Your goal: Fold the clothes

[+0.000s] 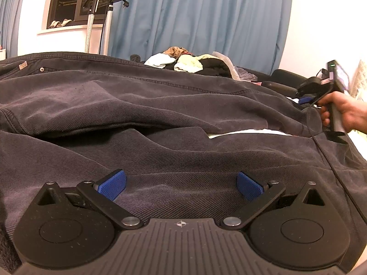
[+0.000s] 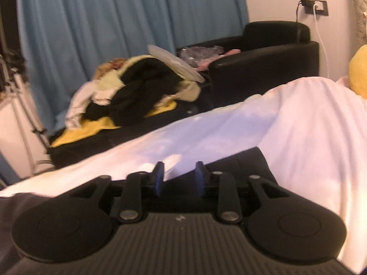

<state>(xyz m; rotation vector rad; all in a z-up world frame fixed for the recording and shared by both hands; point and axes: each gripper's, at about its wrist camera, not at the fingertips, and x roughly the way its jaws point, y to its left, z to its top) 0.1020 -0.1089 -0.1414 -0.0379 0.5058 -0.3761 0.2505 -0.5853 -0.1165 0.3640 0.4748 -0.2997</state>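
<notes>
A pair of dark grey trousers [image 1: 142, 105] lies spread across the bed, one leg folded over the other, waistband with a rivet at the far left. My left gripper [image 1: 181, 185] is wide open and empty, low over the near trouser leg, with blue pads [image 1: 112, 184]. My right gripper [image 2: 180, 178] is partly open with nothing between its blue pads, above the trouser hem [image 2: 243, 160] and the white sheet [image 2: 309, 126]. In the left wrist view a hand holds the right gripper [image 1: 307, 99] at the far right end of the trousers.
A pile of mixed clothes [image 1: 190, 63] lies at the far side of the bed, also in the right wrist view [image 2: 137, 89]. A black armchair [image 2: 263, 61] stands by the wall. Blue curtains [image 1: 197, 16] hang behind. A yellow cushion [image 2: 359, 73] is at right.
</notes>
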